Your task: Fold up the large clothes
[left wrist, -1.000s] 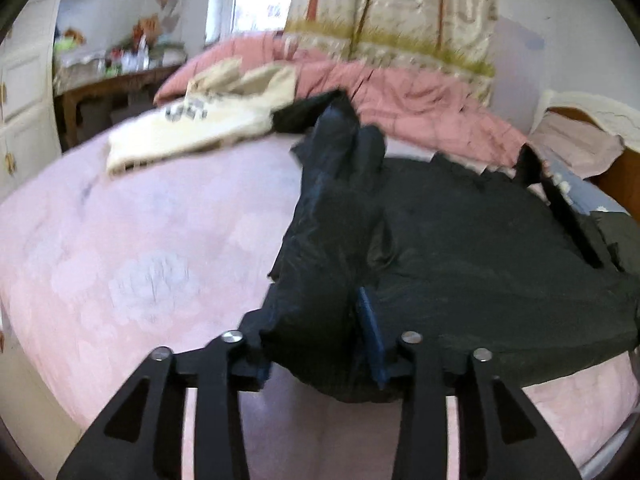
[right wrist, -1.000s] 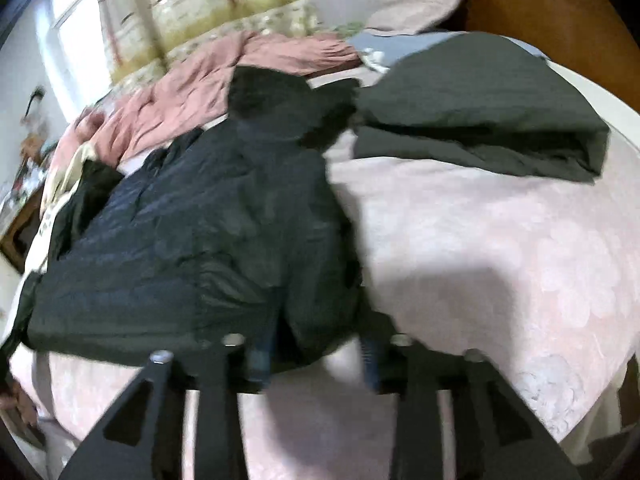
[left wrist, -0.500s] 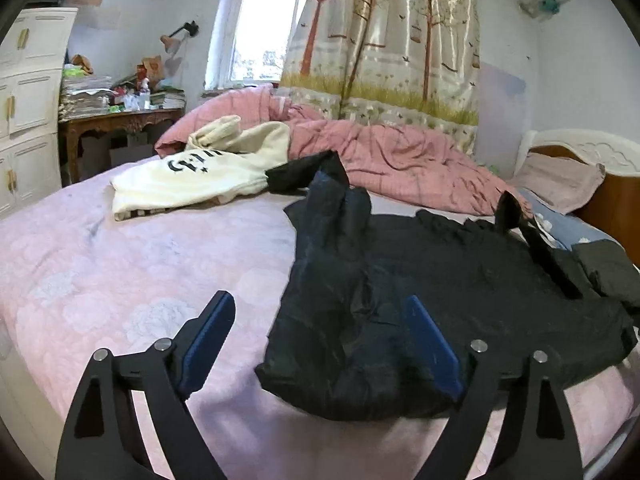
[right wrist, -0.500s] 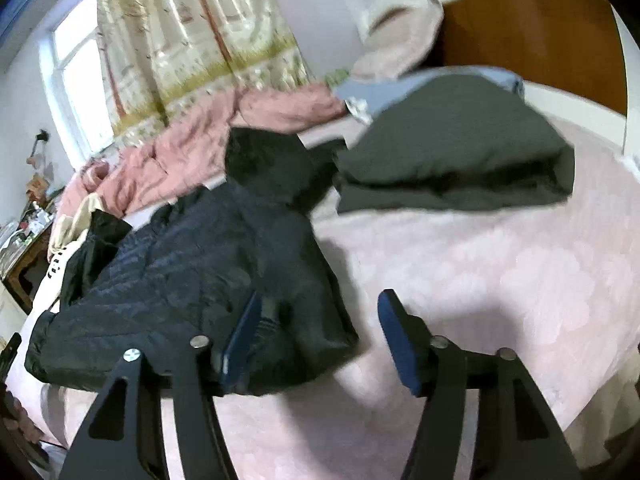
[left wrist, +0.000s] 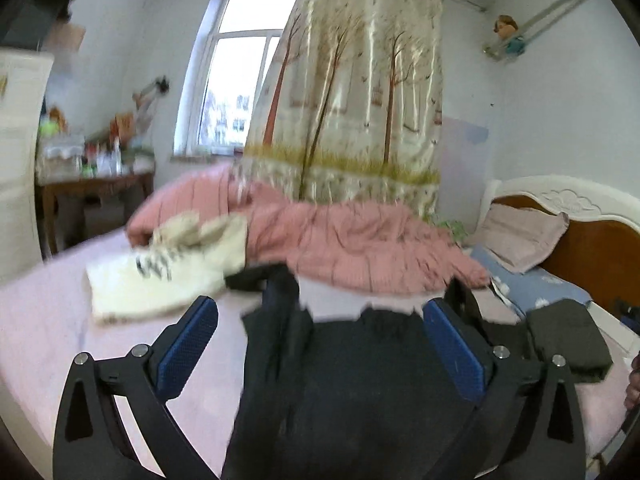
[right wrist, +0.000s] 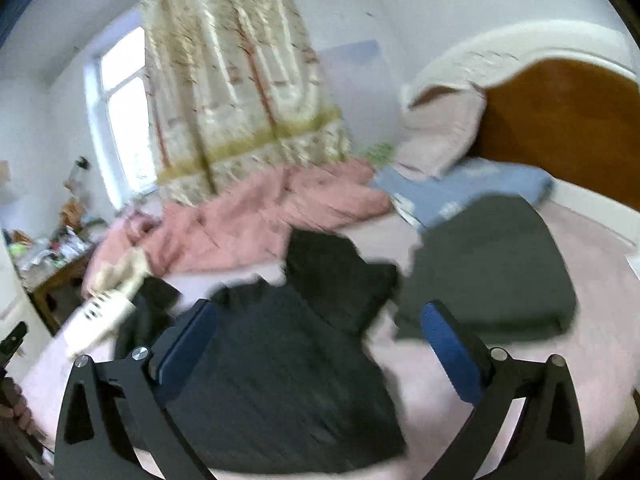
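Note:
A black padded jacket [left wrist: 360, 380] lies spread on the pink bed sheet [left wrist: 40, 320], below both grippers. My left gripper [left wrist: 320, 308] hangs above its left part, jaws opening wide, with nothing pressed between the blue pads [left wrist: 188, 348]. In the right wrist view the same jacket [right wrist: 280, 360] lies under my right gripper [right wrist: 320, 306]. Its jaws are opening too and grip nothing. The jacket's hood or collar [right wrist: 336, 276] points toward the far side of the bed.
A folded dark grey garment [right wrist: 488, 272] lies to the right of the jacket, a cream sweatshirt [left wrist: 168, 276] to the left. A pink quilt [left wrist: 352, 232] is piled behind them. Pillows [left wrist: 520, 236] and a wooden headboard [right wrist: 560, 120] stand at the right, a cluttered table [left wrist: 96, 184] at the left.
Both grippers let go of the jacket's near edge, opened wide and rose above the bed. The jacket now lies flat below them and more of the room shows.

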### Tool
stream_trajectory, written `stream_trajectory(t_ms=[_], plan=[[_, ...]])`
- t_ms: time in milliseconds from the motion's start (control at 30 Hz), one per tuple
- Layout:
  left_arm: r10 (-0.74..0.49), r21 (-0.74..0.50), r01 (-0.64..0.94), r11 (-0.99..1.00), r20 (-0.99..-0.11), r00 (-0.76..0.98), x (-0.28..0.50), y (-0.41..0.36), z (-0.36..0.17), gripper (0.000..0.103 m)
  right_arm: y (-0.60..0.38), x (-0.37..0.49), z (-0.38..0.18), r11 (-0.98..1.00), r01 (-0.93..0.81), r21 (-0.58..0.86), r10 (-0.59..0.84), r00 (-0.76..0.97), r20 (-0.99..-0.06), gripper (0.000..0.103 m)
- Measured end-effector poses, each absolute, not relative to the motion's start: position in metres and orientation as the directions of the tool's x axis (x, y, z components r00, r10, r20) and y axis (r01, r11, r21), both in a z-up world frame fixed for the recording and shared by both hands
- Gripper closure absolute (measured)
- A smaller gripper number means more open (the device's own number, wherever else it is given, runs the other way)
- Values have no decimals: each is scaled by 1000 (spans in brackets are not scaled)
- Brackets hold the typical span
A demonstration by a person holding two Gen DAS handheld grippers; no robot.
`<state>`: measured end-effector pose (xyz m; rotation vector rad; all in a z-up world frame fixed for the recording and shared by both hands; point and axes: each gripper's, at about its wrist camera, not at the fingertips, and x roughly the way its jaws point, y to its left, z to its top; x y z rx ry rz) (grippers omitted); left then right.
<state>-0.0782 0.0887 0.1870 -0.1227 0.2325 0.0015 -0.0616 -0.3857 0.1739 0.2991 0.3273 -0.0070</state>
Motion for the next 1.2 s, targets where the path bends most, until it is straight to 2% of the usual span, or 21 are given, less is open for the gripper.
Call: stream_trajectory(t_ms=[67, 133, 167, 267, 367, 400, 433, 500, 533, 600, 700, 733, 867, 1033, 1100, 1167, 1200], plan=[[-97, -171, 61, 983, -214, 972, -69, 83, 205, 1, -377, -46, 194, 960, 71, 269, 15, 951, -307, 0], [-230, -288, 172, 942, -184, 956, -60, 85, 210, 1, -366, -29, 210, 969, 61, 238, 16, 951, -308, 0], [-249, -307, 190, 933, -165, 954, -58, 85, 208, 1, -361, -20, 214, 973, 49, 223, 25, 949, -313, 0], [-204, -233, 160, 959, -179, 963, -44, 74, 188, 1, -350, 10, 205, 986, 34, 166, 24, 942, -335, 0], [-195, -259, 123, 958, -276, 941, -4, 69, 151, 1, -337, 61, 163, 993, 77, 90, -31, 903, -428, 0], [-195, -281, 102, 954, -329, 924, 13, 69, 134, 1, -335, 80, 148, 993, 56, 100, -2, 882, -471, 0], [-200, -293, 92, 952, -366, 909, 24, 69, 118, 1, -336, 102, 125, 984, -11, 178, 104, 847, -522, 3], [-207, -303, 67, 951, -459, 864, 44, 63, 80, 2, -335, 136, 87, 959, -57, 277, 221, 762, -609, 16], [-202, -285, 57, 957, -510, 836, 51, 56, 61, 4, -331, 146, 73, 968, -31, 251, 191, 739, -646, 22], [-156, -217, 32, 976, -584, 797, 58, 42, 33, 7, -321, 167, 44, 994, 41, 98, 40, 710, -703, 28], [-145, -191, 32, 981, -612, 778, 64, 32, 17, 8, -320, 188, 15, 993, 105, 52, -26, 627, -778, 54], [-149, -200, 30, 979, -614, 775, 63, 34, 15, 8, -323, 194, 4, 990, 127, 65, -22, 584, -811, 71], [-155, -235, 11, 972, -603, 783, 63, 42, 14, 8, -330, 183, 0, 983, 173, 53, -64, 605, -794, 99], [-156, -194, 48, 980, -596, 788, 61, 35, 20, 8, -353, 123, 21, 953, 279, 115, -101, 655, -749, 100], [-151, -164, 65, 984, -592, 792, 59, 28, 22, 8, -369, 109, 31, 927, 370, 55, -219, 654, -724, 100], [-149, -151, 74, 986, -587, 796, 57, 24, 24, 8, -389, 93, 37, 845, 534, -27, -411, 616, -672, 100], [-151, -150, 77, 986, -586, 796, 56, 22, 25, 8, -399, 85, 39, 810, 586, -20, -454, 606, -653, 100]])
